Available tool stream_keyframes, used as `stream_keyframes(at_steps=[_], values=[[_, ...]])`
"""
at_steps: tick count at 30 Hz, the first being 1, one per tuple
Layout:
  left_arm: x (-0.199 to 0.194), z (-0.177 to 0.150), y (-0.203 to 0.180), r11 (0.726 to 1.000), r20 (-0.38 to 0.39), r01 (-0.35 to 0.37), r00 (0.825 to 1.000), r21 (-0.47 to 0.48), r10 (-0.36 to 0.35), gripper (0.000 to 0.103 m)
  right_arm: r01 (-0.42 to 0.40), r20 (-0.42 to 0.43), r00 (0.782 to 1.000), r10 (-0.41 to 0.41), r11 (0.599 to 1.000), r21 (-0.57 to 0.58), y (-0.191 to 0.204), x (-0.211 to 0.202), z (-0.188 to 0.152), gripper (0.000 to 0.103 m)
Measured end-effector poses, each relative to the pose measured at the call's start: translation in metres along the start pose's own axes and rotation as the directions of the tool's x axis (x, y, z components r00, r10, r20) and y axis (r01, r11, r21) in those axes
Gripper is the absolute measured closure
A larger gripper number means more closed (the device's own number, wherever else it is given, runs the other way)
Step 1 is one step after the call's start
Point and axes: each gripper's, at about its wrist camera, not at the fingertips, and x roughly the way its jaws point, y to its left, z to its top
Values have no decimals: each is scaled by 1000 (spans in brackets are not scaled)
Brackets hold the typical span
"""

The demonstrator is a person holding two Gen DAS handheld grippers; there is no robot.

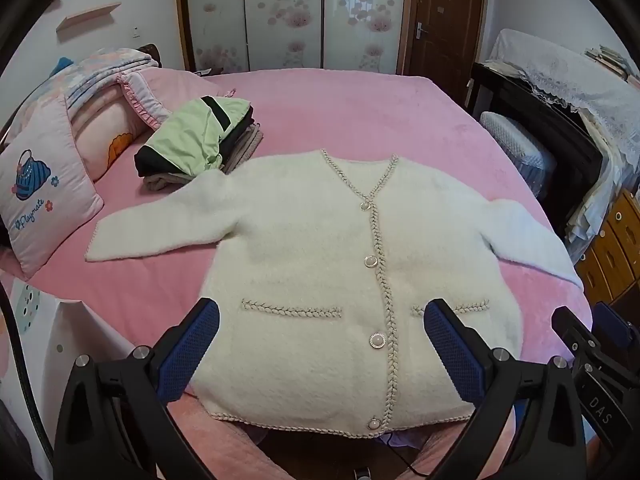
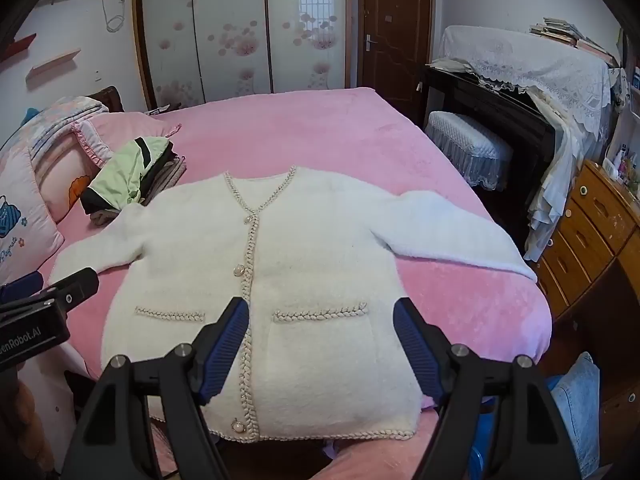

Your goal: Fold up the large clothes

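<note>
The white cardigan point(image 1: 320, 272) lies buttoned and spread flat mid-frame on the pink bed point(image 1: 340, 120), ready for folding, while the left claw point(image 1: 320, 344) and right claw point(image 2: 320, 344) hover above its hem, jaws apart and empty.

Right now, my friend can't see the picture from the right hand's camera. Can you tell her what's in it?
A fluffy white cardigan lies flat and buttoned on a pink bed, sleeves spread out. The right gripper hovers open over the cardigan's lower half, and the left gripper pokes in from the left edge. A stack of folded clothes sits near the pillows.
</note>
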Motion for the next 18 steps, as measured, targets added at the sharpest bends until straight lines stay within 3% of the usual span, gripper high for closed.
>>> stream_keyframes(at_steps=[18], values=[[2,-9,-12,999,-6,9,1000,43,-9,1,-50,-39,998,50,999,20,-6,12,-6,28]])
